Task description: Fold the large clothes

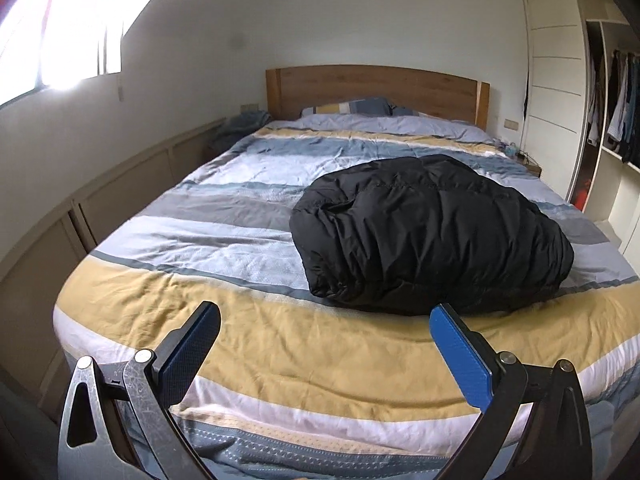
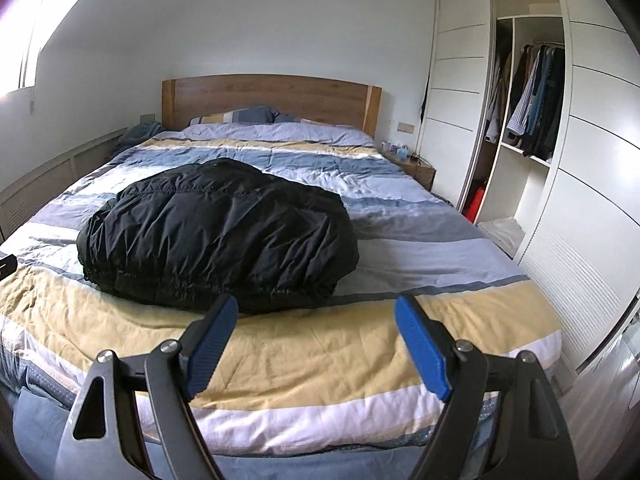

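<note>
One folded black jacket (image 1: pixel 428 232) – both claws empty.

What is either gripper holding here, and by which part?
Nothing is held. The left gripper and the right gripper both stand open with empty jaws, short of the black jacket, which lies bundled on the striped bed cover.

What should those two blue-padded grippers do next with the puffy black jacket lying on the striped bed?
Probably nothing more than pull back. The puffy black jacket already lies as a compact folded bundle on the striped bedspread, and both the left gripper and the right gripper are open, empty and short of it.
</note>
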Demonstrator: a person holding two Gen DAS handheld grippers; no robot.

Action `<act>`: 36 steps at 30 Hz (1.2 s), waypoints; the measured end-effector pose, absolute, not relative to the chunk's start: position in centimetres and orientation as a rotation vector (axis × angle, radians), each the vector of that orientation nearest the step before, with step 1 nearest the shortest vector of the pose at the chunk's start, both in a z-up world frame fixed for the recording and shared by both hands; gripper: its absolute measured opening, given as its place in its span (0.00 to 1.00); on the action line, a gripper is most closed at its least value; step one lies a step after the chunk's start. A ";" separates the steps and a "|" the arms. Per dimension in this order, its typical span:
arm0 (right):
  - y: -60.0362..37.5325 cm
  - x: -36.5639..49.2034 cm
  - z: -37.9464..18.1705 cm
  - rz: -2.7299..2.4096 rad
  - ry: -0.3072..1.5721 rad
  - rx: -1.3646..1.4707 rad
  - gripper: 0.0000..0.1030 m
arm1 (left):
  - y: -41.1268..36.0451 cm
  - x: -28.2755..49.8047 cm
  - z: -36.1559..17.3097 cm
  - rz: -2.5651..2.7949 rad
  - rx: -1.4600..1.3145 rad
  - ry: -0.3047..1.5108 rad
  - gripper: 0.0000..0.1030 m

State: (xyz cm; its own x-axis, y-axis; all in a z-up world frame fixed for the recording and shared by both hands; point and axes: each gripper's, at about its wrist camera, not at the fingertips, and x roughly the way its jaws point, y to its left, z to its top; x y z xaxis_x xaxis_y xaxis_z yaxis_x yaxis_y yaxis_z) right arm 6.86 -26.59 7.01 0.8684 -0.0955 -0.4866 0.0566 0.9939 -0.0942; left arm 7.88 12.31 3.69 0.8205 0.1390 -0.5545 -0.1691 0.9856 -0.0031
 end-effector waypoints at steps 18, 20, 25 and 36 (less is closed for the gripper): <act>-25.3 5.0 7.5 -0.081 0.472 -0.127 0.78 | 11.2 6.1 3.6 0.190 -0.015 0.559 1.00; -25.3 5.0 7.4 -0.079 0.474 -0.124 0.78 | 11.3 6.2 3.4 0.190 -0.022 0.568 1.00; -25.4 5.5 7.0 -0.078 0.491 -0.126 0.78 | 11.4 6.5 2.7 0.190 -0.029 0.590 1.00; -25.6 7.6 5.4 -0.058 0.539 -0.118 0.78 | 11.4 7.5 1.3 0.192 -0.041 0.641 1.00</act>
State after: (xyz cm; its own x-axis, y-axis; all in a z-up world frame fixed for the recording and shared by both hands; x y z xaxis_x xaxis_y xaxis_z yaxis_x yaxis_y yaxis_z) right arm 7.58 -25.58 5.37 0.8566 -0.0864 -0.5087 0.0244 0.9916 -0.1272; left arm 7.55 11.39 1.27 0.7842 0.1656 -0.5980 -0.1911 0.9813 0.0212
